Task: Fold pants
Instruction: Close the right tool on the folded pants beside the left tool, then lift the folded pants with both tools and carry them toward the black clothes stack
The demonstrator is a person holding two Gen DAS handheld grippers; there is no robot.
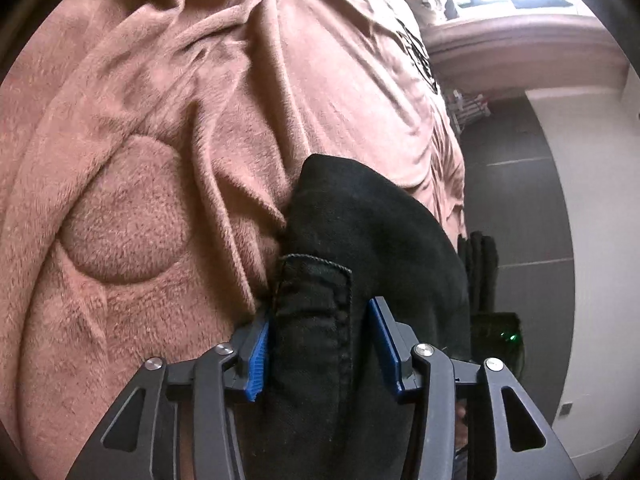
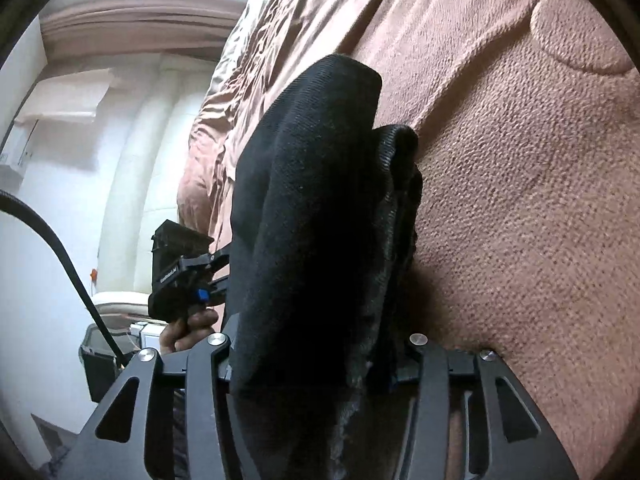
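**Black pants bunched between both grippers over the bed**

Black pants [image 1: 360, 240], denim with a stitched seam and a pocket edge, bunched in thick folds above a pinkish-brown fleece blanket [image 1: 132, 184] on the bed. In the left wrist view, filling the 6 o'clock region and rising toward centre. Left gripper [image 1: 320, 344] straddling a wad of the fabric, blue-padded fingers [image 1: 258, 354] set apart with the cloth packed between them and pressed against both pads: grasping the pants. In the right wrist view, pants [image 2: 312, 208] draped from centre down to 6 o'clock over the right gripper [image 2: 320, 360]; fingertips buried under cloth, so cannot tell whether clenched or released. At 9 o'clock there, the left gripper [image 2: 208, 280] again, a hand [image 2: 188, 330] on its handle. Beyond, at 10 o'clock, white wall [image 2: 60, 160]; blanket at 3 o'clock.
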